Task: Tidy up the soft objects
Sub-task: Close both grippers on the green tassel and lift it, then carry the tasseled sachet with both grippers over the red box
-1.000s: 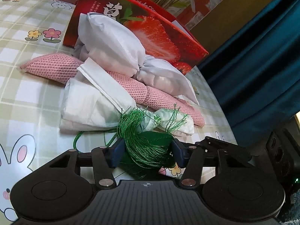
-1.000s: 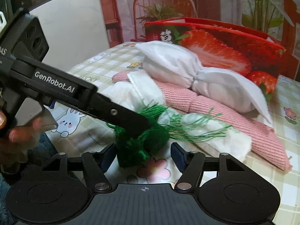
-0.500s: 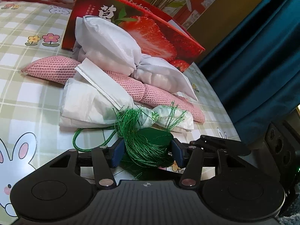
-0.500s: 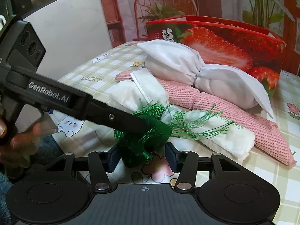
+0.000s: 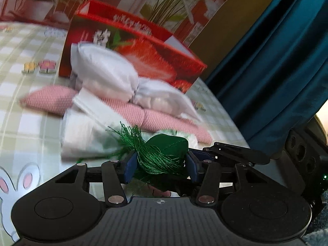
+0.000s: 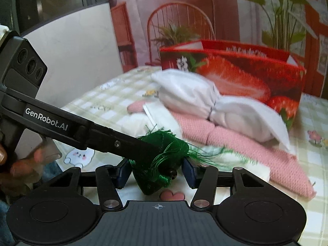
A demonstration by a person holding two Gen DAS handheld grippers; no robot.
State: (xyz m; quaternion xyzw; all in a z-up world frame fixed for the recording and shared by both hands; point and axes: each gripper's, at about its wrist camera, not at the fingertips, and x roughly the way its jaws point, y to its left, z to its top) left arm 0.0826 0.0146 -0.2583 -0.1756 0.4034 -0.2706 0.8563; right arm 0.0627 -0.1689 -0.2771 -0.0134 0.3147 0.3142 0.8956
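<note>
A green tasselled sachet [image 5: 164, 153] sits between the blue pads of my left gripper [image 5: 161, 167], which is shut on it and holds it just above the table. In the right wrist view the same sachet [image 6: 162, 164] hangs between the pads of my right gripper [image 6: 156, 172], whose jaws stand apart from it on the right side. The left gripper's arm [image 6: 82, 131] crosses in from the left. Behind lie a white pillow bundle [image 6: 205, 102], a pink knitted cushion [image 6: 246, 153] and a white cloth pouch [image 5: 86, 131].
A red strawberry box [image 5: 143, 49] stands open at the back; it also shows in the right wrist view [image 6: 235, 71]. The table has a green checked cloth [image 5: 24, 123] with rabbits and flowers. A teal curtain [image 5: 276, 61] hangs at the right.
The left gripper has lifted the green sachet off the cloth and away from the pile. The right gripper has closed in around the sachet from below. Both views are motion-blurred.
</note>
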